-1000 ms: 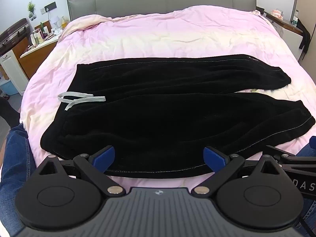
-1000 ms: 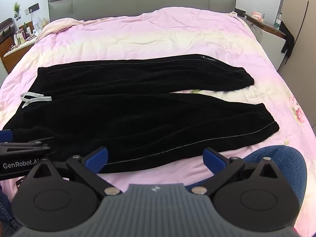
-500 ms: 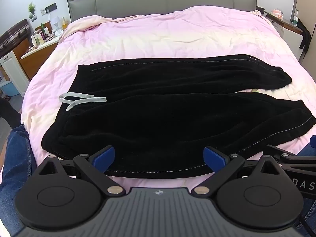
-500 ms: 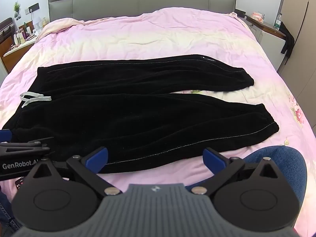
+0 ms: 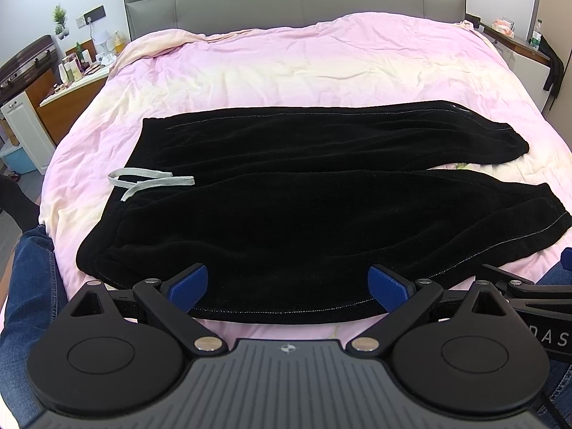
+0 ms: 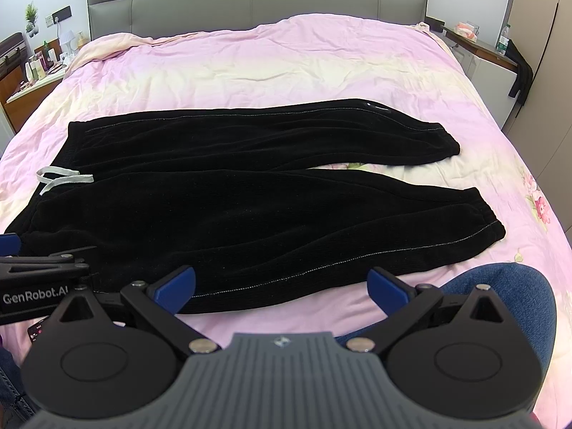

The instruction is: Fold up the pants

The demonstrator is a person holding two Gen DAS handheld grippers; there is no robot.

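Pants (image 5: 304,193) flat across pink bedspread (image 5: 304,71), grey headboard (image 5: 293,0) behind; both tools released, left tool (image 5: 287,286), right tool (image 6: 282,286).

Left gripper (image 5: 287,287) hides the pants' (image 5: 304,207) near hem.

Bed (image 5: 321,57) w/ pink duvet; black pants (image 5: 307,207) flat across it, waistband left, legs right.
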